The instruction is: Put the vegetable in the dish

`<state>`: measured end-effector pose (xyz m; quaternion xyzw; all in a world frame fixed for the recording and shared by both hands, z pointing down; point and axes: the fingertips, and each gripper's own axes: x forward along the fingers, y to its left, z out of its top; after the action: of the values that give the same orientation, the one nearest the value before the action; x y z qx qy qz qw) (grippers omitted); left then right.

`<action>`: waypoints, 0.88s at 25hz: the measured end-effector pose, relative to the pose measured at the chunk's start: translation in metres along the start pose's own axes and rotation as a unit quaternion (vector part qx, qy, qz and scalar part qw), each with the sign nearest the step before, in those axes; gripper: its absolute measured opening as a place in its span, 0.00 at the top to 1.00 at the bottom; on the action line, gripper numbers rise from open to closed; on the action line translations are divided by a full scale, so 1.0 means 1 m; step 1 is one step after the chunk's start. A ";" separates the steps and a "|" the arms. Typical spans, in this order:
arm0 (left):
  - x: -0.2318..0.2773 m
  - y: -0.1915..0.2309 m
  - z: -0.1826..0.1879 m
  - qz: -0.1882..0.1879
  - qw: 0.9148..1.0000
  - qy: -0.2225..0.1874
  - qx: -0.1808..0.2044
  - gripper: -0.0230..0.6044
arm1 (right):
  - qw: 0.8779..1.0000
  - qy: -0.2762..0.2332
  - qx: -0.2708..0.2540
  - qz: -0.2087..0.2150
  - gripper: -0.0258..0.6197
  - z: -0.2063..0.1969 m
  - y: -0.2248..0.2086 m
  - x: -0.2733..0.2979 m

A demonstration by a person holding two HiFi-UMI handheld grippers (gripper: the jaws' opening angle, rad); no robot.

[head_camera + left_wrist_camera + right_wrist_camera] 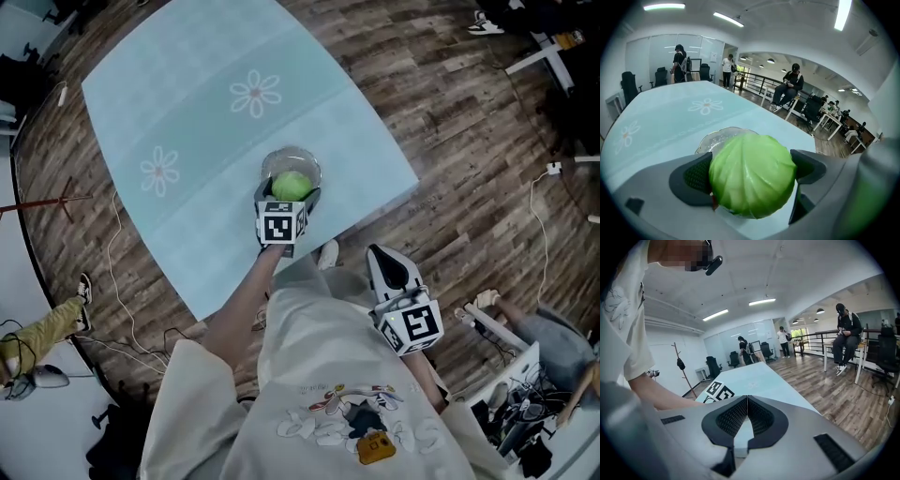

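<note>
A round green cabbage (752, 174) sits between the pads of my left gripper (752, 180), which is shut on it. In the head view the cabbage (292, 186) hangs over the near part of a clear glass dish (305, 157) on the pale blue table. The dish (715, 138) shows just beyond the cabbage in the left gripper view. My right gripper (394, 272) is held off the table near my body, jaws shut with nothing between them; its pads (759, 417) meet at the tips.
The pale blue tablecloth (206, 141) carries flower prints (255, 93). The table's near edge (309, 248) runs just below the left gripper. Wooden floor, cables and several people sit around the room (787, 89).
</note>
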<state>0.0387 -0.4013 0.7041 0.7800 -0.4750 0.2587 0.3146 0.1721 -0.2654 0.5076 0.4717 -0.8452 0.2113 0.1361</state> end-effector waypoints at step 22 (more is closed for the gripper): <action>0.030 0.016 0.009 0.037 0.997 0.056 0.044 0.13 | 1.000 -0.018 -0.020 0.016 0.93 0.018 -0.011 0.005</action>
<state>0.0379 -0.4306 0.7225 0.7597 -0.4732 0.3338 0.2960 0.1781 -0.2830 0.4963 0.4590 -0.8590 0.1879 0.1273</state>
